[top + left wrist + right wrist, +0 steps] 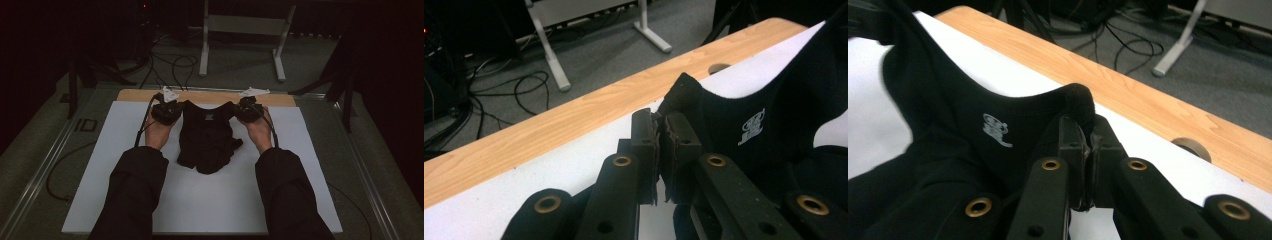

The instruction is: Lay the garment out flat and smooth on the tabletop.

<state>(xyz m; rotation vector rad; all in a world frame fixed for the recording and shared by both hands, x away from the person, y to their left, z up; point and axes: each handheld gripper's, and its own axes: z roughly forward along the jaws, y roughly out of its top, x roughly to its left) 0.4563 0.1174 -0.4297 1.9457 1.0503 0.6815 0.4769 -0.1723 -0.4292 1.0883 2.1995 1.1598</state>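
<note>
Garment logo print too small to read.

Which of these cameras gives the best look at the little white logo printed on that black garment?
The left gripper view: the white logo sits close and sharp on the black garment, with its outline readable. The right gripper view shows it too, smaller and skewed. In the high view it is only a faint pale speck near the neckline.
</note>
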